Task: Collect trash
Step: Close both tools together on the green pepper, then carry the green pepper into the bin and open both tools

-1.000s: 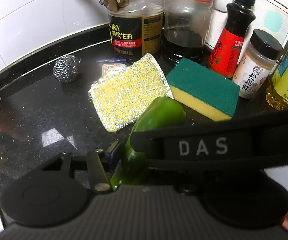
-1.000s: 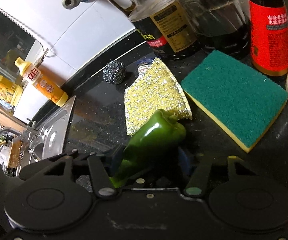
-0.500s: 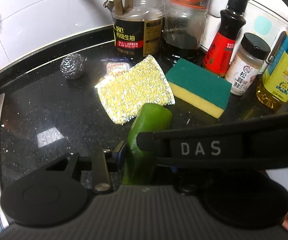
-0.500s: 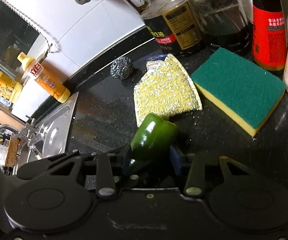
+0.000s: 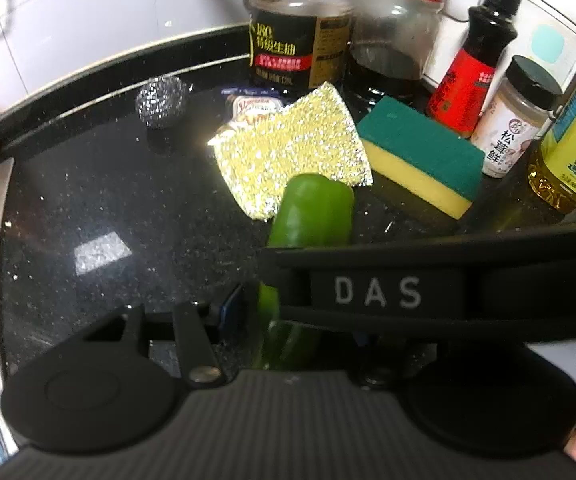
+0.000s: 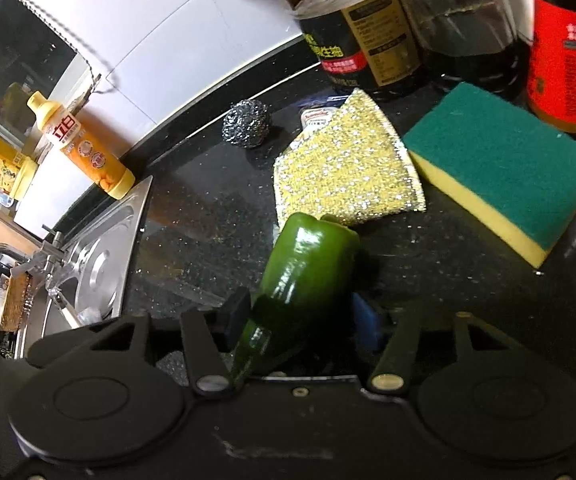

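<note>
- Both tongs, the left gripper (image 5: 283,308) and right gripper (image 6: 302,312), are easing apart with the green pepper (image 6: 308,264) between their pads.
- Pepper tip overlaps the glittery scouring cloth (image 6: 348,172); green-and-yellow sponge (image 6: 500,172) just beside, steel-wool ball (image 6: 246,123) and sauce bottles (image 5: 300,36) behind.

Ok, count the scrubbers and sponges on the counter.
3: a steel wool ball at the back, a glittery yellow scouring pad beside the green pepper, and a green-and-yellow sponge before the bottles. Others may be hidden.
</note>
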`<action>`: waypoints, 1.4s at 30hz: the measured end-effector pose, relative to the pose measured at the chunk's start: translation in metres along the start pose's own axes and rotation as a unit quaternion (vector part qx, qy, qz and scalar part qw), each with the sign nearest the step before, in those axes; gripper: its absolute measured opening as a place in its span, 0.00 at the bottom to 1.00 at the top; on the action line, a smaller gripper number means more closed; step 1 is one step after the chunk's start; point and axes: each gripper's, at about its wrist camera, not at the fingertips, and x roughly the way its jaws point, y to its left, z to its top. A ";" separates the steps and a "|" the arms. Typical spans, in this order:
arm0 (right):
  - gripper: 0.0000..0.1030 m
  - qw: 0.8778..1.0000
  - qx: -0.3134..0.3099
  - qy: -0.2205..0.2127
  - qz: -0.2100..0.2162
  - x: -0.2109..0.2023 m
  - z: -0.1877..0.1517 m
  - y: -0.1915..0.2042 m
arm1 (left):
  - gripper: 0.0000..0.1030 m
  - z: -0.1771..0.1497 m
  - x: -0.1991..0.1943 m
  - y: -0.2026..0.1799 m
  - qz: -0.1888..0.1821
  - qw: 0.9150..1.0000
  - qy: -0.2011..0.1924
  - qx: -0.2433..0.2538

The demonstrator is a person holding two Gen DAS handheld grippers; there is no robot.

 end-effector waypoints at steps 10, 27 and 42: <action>0.43 1.000 -0.018 -0.004 0.011 -0.007 0.004 0.019 | 0.37 0.004 -0.015 0.008 -0.008 1.000 -0.009 -0.023; 0.43 0.993 -0.101 -0.042 0.052 -0.026 -0.011 0.165 | 0.37 -0.033 -0.132 0.103 0.026 0.992 -0.106 -0.059; 0.43 0.976 -0.196 0.062 0.071 0.058 -0.090 0.325 | 0.37 -0.155 -0.183 0.246 0.050 0.983 -0.082 -0.154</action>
